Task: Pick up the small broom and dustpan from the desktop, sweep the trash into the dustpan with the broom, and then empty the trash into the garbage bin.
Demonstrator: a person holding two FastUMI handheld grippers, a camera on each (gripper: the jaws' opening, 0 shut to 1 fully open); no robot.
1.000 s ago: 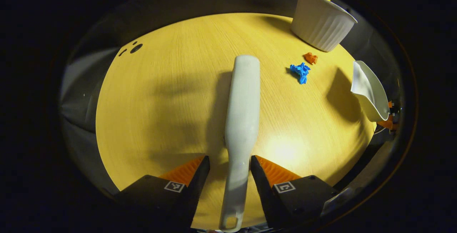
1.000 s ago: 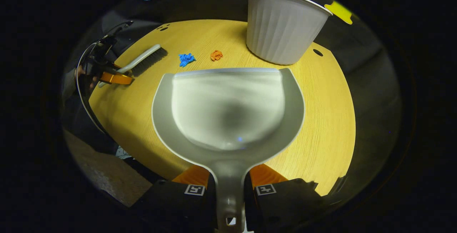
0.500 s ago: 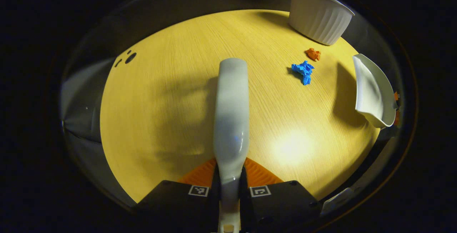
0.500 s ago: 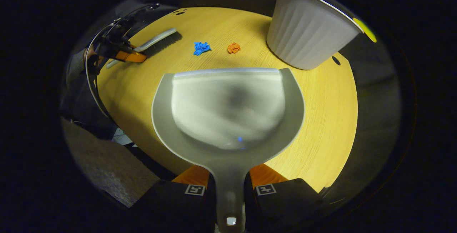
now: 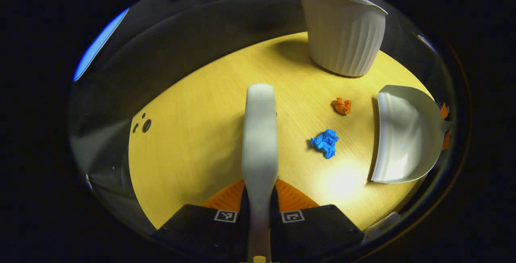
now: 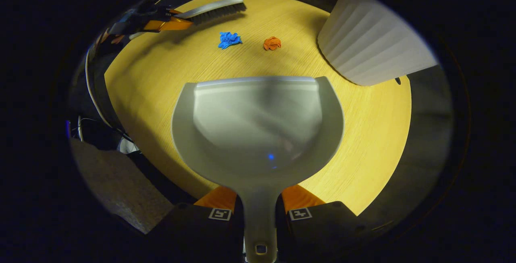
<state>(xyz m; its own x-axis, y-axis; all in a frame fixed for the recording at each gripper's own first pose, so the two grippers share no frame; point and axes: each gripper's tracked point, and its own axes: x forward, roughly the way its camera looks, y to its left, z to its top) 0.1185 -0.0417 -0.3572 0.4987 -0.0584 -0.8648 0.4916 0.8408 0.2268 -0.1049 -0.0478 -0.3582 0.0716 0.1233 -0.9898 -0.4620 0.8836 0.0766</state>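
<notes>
The broom [image 5: 260,134] is clamped by its handle between both fingers of the left gripper [image 5: 259,210], its pale back running straight out over the table [image 5: 193,134]. In the right gripper view the broom shows at the far left edge of the table, bristles pointing down, with the left gripper behind it.

The dustpan [image 6: 258,126] is pinched by its handle between the fingers of the right gripper [image 6: 260,210], its open mouth facing the trash. In the left gripper view the dustpan sits at the right, lip toward the middle of the table.

Between broom and dustpan lie two crumpled scraps, well apart from both: a blue scrap [image 5: 325,142] nearer the broom and an orange scrap [image 5: 342,105] just beyond it, toward the bin [image 5: 342,33]. The two scraps lie near each other but do not touch.

The ribbed white bin stands upright on the far part of the table, beyond the orange scrap. Small dark holes [image 5: 143,126] mark the table's left side.
</notes>
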